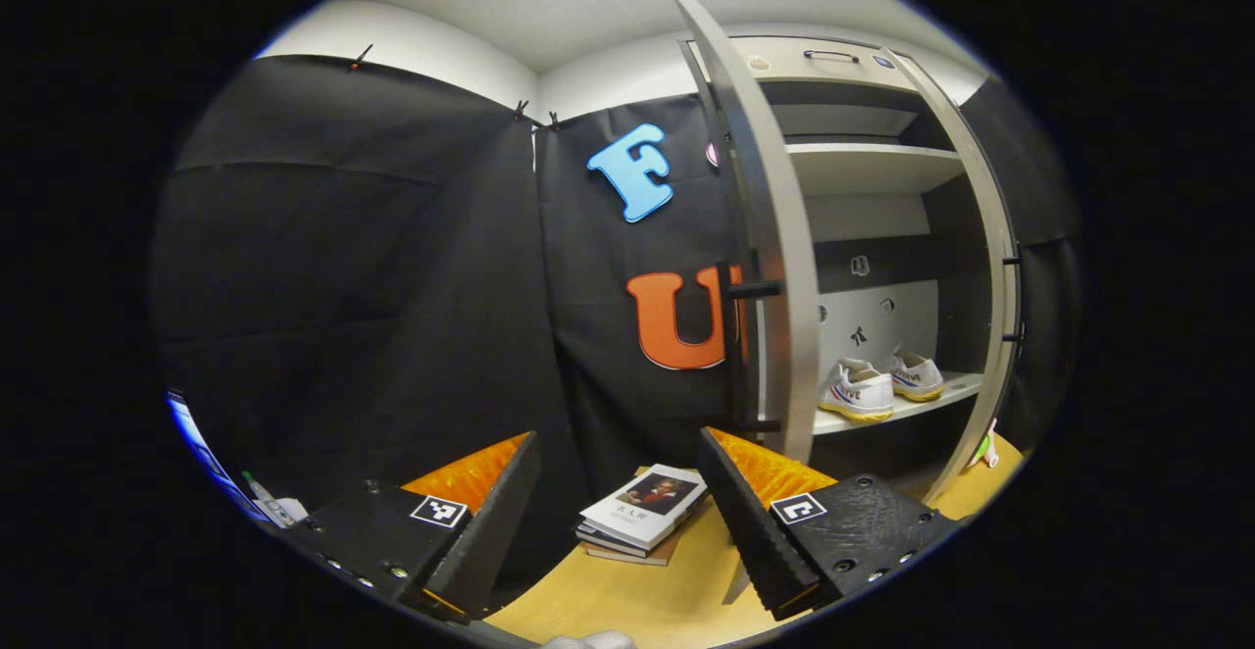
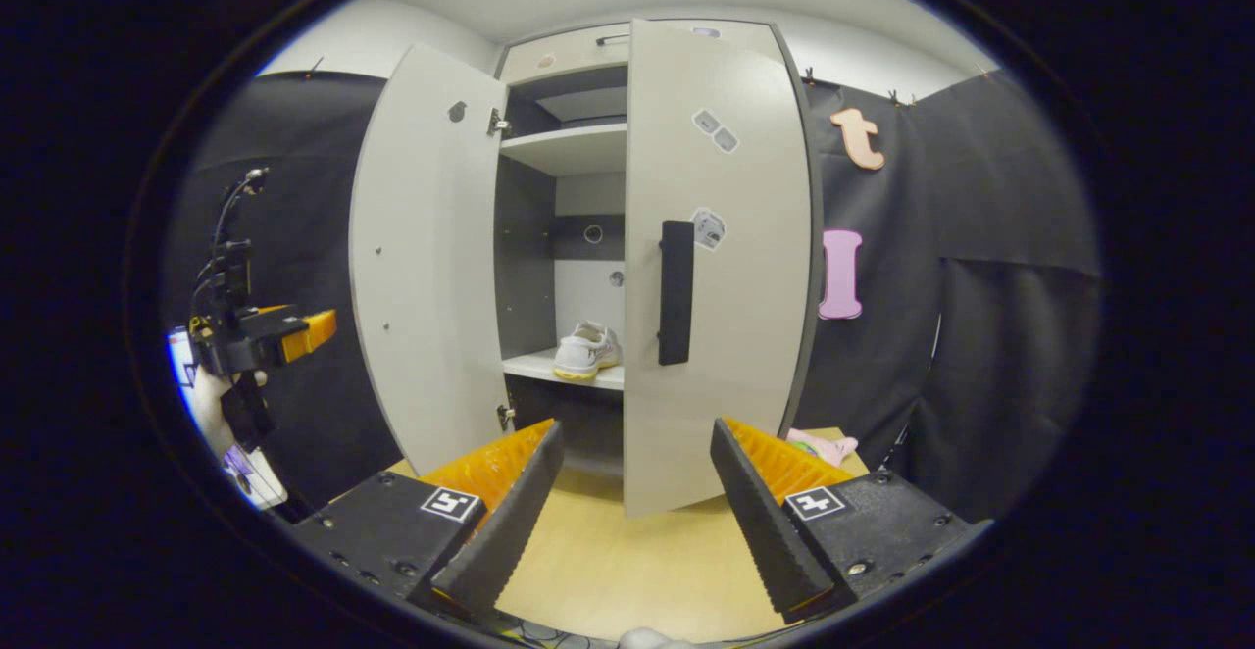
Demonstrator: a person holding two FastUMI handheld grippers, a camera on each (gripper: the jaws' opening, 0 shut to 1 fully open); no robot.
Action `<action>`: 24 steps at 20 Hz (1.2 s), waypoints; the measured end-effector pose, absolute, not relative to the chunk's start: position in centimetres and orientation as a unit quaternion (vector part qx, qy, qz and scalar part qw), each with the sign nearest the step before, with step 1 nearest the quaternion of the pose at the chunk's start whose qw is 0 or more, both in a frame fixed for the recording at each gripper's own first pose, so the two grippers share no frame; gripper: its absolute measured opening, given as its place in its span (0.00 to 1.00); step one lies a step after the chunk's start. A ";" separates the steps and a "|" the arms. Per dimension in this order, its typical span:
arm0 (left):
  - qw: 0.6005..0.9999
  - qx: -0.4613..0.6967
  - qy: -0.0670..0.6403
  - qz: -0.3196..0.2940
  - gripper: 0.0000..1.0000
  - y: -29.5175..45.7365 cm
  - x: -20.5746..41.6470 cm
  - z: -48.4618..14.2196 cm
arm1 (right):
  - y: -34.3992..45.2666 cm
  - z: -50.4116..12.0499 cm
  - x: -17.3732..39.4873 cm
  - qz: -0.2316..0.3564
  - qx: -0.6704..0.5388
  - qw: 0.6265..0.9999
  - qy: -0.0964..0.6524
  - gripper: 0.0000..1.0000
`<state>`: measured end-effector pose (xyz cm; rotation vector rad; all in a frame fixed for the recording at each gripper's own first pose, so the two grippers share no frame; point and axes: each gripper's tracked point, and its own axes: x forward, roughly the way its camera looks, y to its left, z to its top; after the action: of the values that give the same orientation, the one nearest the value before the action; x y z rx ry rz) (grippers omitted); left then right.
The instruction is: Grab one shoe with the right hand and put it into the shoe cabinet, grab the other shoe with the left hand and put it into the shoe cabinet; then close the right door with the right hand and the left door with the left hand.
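Both shoes [image 1: 878, 386] sat side by side on the shoe cabinet's [image 2: 578, 149] lower shelf, left door [image 2: 426, 267] wide open, right door [image 2: 716, 257] nearly closed, while the left gripper [image 1: 618, 522] and right gripper [image 2: 632, 512] hung spread apart, holding nothing.

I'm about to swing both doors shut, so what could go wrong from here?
1. The two white canvas shoes sit near the front edge of the pale cabinet shelf; a closing door might clip them.
2. The tall pale left door stands edge-on before the open left gripper, so the fingers could slip off its edge.
3. The stack of paperback books lies on the floor near that door and may be knocked.
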<state>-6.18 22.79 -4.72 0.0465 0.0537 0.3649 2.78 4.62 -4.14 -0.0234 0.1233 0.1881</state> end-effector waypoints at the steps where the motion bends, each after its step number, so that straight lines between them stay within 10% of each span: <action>1: 0.983 0.019 0.027 0.181 0.96 23.3 -5.3 -4.6 | 4.6 -4.3 2.6 0.092 -0.011 0.994 0.065 0.99; 24: 0.999 0.014 -0.007 0.034 0.84 10.4 -1.0 -1.6 | 2.1 -4.4 1.3 0.077 -0.008 0.994 0.073 0.99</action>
<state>-0.99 10.40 -1.62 0.0279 -0.0147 0.0671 1.30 2.07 -4.44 -0.0160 0.1455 0.1546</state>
